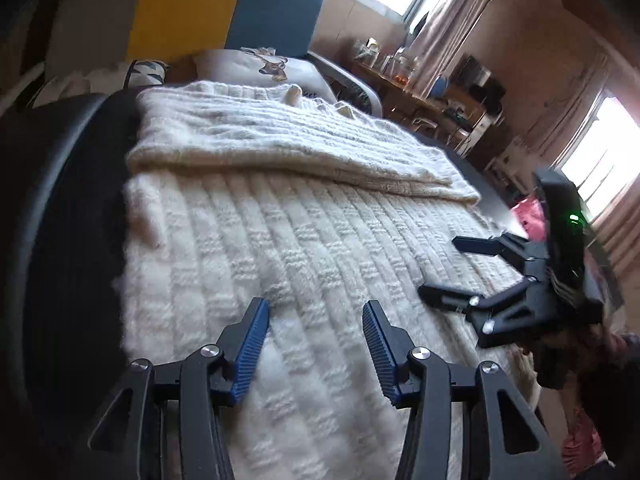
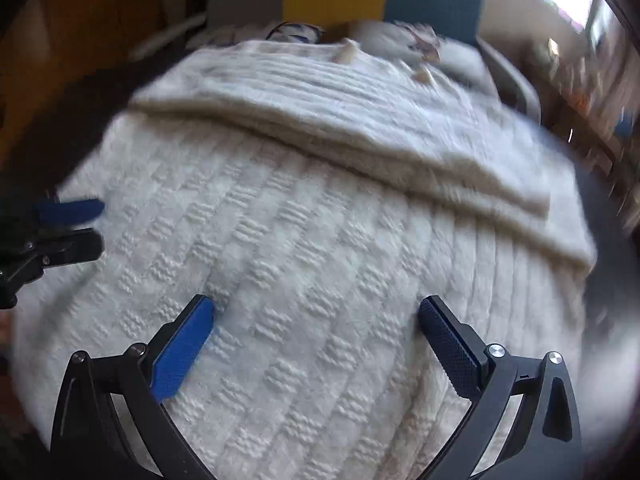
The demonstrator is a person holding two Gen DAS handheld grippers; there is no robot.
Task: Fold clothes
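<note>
Lying spread across a dark round bench (image 1: 60, 208): a cream knitted sweater (image 1: 304, 248), far part folded over toward the near part into a thick band (image 1: 280, 140).

Left wrist view: left tongs (image 1: 316, 312) spread, blue pads just above the knit, nothing pinched between them. Right tongs (image 1: 444, 268) seen from the side at the sweater's right edge, fingers parted, a green light on the body behind them, a hand partly visible under that body. Sharp here and nowhere else: a white cushion (image 1: 272, 68) beyond the sweater, a blue chair back (image 1: 276, 12), a yellow panel (image 1: 184, 4), a cluttered shelf (image 1: 420, 80), bright windows with curtains.

Right wrist view: blurred, same sweater (image 2: 304, 264) filling most of the picture, fold band (image 2: 360, 140) crossing the upper part. Right tongs (image 2: 316, 320) spread wide over the basket-weave knit, nothing gripped. Left tongs (image 2: 86, 226) poking in from the left edge, one blue pad over one black finger, held apart, at the sweater's left border. Better shown here: the sweater's near portion running down below the tongs. Room behind smeared, only blue and yellow patches recognisable.
</note>
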